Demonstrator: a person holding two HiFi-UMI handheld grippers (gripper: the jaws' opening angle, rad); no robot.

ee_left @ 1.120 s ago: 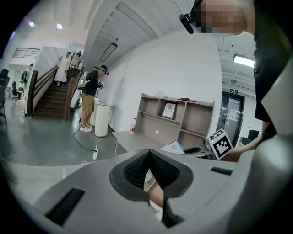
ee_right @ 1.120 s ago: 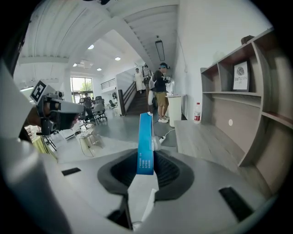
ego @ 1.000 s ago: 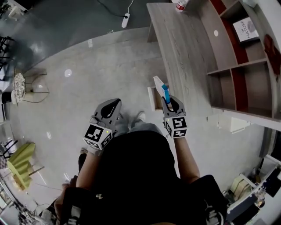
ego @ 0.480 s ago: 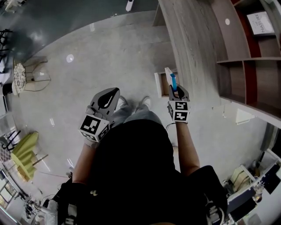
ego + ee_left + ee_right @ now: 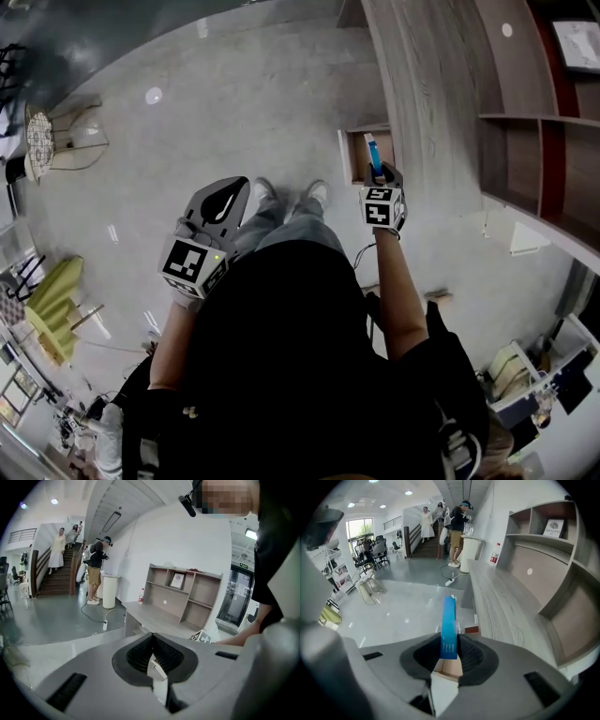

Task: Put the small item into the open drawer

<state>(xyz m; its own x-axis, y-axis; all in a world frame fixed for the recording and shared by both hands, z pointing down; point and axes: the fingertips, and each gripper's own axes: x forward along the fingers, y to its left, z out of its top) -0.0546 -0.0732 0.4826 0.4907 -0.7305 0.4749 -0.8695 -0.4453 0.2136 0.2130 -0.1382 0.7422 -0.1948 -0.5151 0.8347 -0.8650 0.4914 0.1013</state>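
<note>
The small item is a slim blue box [image 5: 373, 153]. My right gripper [image 5: 379, 176] is shut on its lower end, and it stands upright over the open drawer [image 5: 354, 156] under the wooden desk [image 5: 422, 84]. In the right gripper view the blue box [image 5: 449, 625] rises from between the fingers of the right gripper [image 5: 449, 644], with the desk [image 5: 506, 606] running away to the right. My left gripper [image 5: 230, 199] hangs over the floor to the left of the person's feet. Seen from its own view, the left gripper [image 5: 152, 641] is shut with nothing held.
A shelf unit [image 5: 544, 141] stands along the back of the desk, with a bottle [image 5: 492, 554] at its far end. A wire side table [image 5: 56, 155] and a yellow-green chair [image 5: 56, 309] are on the floor at left. People [image 5: 457, 527] stand by the stairs.
The person has stepped toward the desk. My right gripper has carried the blue box forward, from beside the drawer's front to over its open inside. The left gripper has stayed at the person's side.
</note>
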